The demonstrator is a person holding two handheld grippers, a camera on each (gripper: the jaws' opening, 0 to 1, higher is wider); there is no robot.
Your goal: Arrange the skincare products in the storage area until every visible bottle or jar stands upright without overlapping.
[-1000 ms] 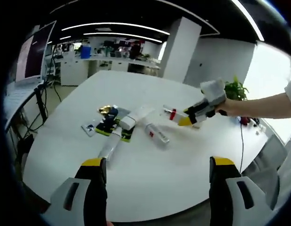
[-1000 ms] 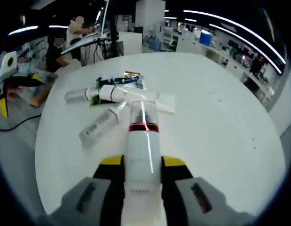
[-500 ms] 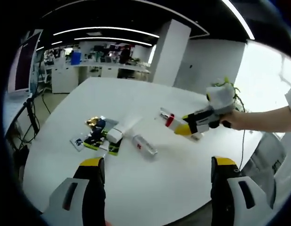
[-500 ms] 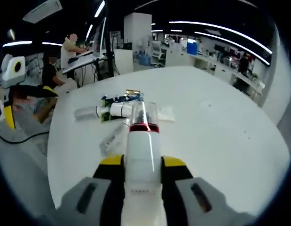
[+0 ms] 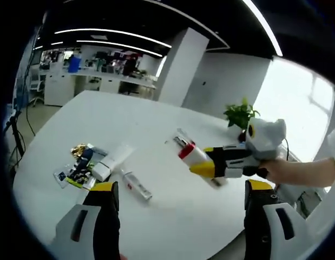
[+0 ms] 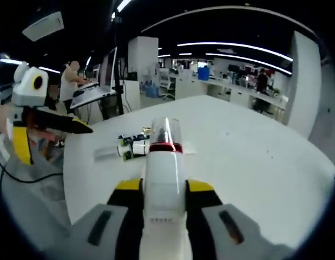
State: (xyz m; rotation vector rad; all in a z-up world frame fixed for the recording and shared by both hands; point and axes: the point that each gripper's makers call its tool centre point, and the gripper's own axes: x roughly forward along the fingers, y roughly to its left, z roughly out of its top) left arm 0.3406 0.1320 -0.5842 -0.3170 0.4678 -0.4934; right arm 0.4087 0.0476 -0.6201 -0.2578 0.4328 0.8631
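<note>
The right gripper (image 6: 164,197) is clamping one bottle (image 6: 165,173); the left gripper (image 5: 178,216) is gaping; two tubes (image 5: 110,162) are lying on the tabletop (image 5: 156,141).

The desk (image 5: 156,124) under my tongs was a wide, white, round-edged top, bare over most of its surface. In the left gripper view its load sat at the lower left of the frame: a white tube (image 5: 110,162) lying flat, a clear bottle (image 5: 136,186) on its side just beside it, and a bunch of small packets (image 5: 78,167), green, dark blue and gold, touching the tube's end. In the right gripper view the same cluster (image 6: 129,147) lay left of centre on the desk (image 6: 248,157), everything down flat, nothing upright.
</note>
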